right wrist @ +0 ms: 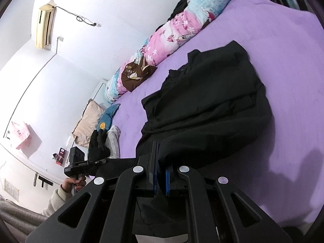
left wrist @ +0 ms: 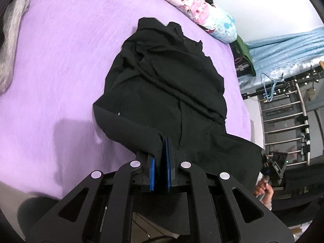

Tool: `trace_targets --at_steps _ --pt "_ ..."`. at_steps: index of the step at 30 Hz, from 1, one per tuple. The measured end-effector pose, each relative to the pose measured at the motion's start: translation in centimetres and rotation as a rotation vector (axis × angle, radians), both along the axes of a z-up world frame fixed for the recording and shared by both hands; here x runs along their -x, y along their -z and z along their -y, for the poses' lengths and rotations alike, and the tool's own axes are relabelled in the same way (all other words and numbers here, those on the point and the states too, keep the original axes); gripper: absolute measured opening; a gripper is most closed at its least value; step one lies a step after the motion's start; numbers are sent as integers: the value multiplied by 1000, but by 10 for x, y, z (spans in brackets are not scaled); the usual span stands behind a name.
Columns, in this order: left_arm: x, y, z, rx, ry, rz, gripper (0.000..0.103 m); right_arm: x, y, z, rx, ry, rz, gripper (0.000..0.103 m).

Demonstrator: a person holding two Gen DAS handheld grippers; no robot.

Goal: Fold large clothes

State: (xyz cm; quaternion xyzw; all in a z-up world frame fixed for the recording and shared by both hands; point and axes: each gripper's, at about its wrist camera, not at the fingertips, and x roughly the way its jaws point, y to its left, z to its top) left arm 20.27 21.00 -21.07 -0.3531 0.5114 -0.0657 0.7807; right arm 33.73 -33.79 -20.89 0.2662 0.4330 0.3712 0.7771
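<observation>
A large black garment (left wrist: 166, 85) lies rumpled on the purple bed sheet (left wrist: 60, 60), its near hem lifted off the bed edge. My left gripper (left wrist: 162, 151) is shut on one near corner of the hem. My right gripper (right wrist: 161, 162) is shut on the other near corner; the garment (right wrist: 212, 105) spreads away from it over the sheet (right wrist: 283, 30). The right gripper also shows at the right edge of the left wrist view (left wrist: 273, 166), the left gripper at the left of the right wrist view (right wrist: 97, 147).
A floral pink and blue quilt roll (left wrist: 200, 6) (right wrist: 162, 40) lies along the far side of the bed. Pillows (right wrist: 91, 119) and grey cloth (left wrist: 12, 36) sit at one end. A metal rack (left wrist: 287, 121) and blue cover (left wrist: 287, 44) stand beyond the bed.
</observation>
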Motion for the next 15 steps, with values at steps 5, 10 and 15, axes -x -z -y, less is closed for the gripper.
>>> trace_targets --at_steps 5,10,15 --pt "-23 -19 -2 -24 19 22 7 -20 -13 -9 4 -19 24 5" --pt "-49 -37 -6 -46 27 45 7 -44 -26 -18 7 -26 46 5" --pt "-71 -49 -5 -49 43 60 7 -61 -36 -28 -12 -28 68 5"
